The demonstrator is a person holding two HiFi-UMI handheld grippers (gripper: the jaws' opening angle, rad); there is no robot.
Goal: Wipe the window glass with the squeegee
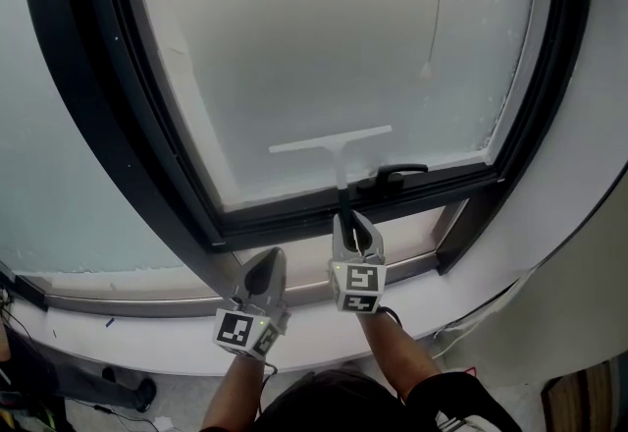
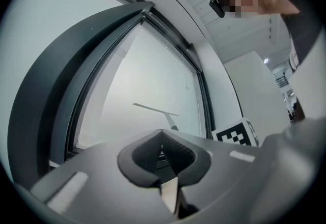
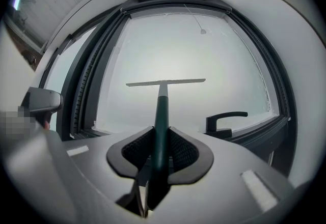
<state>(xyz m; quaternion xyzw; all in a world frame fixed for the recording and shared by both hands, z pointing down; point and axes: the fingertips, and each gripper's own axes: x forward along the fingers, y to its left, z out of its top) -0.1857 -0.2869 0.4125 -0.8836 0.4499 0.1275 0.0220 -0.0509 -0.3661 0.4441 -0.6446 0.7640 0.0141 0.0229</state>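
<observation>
1. A tall pane of hazy window glass (image 1: 324, 37) in a dark frame (image 1: 147, 155) fills the head view, with a pale sill (image 1: 137, 327) curving beneath it.
2. The right gripper (image 1: 351, 224) has its jaws clenched on the dark handle of the squeegee (image 1: 334, 143). The pale blade lies level against the lower part of the glass, just above the bottom rail.
3. The left gripper (image 1: 267, 263) hangs beside it over the sill, jaws pressed together on nothing.
4. Progress is hard to judge. The pane looks evenly misty, with specks along its right edge, so most of the wiping appears left to do.
5. Open glass lies above the blade and to both sides. Below, the black window handle (image 1: 400, 171) sits close by the blade's right end, and a thin cord (image 1: 433, 18) hangs down the upper right.
</observation>
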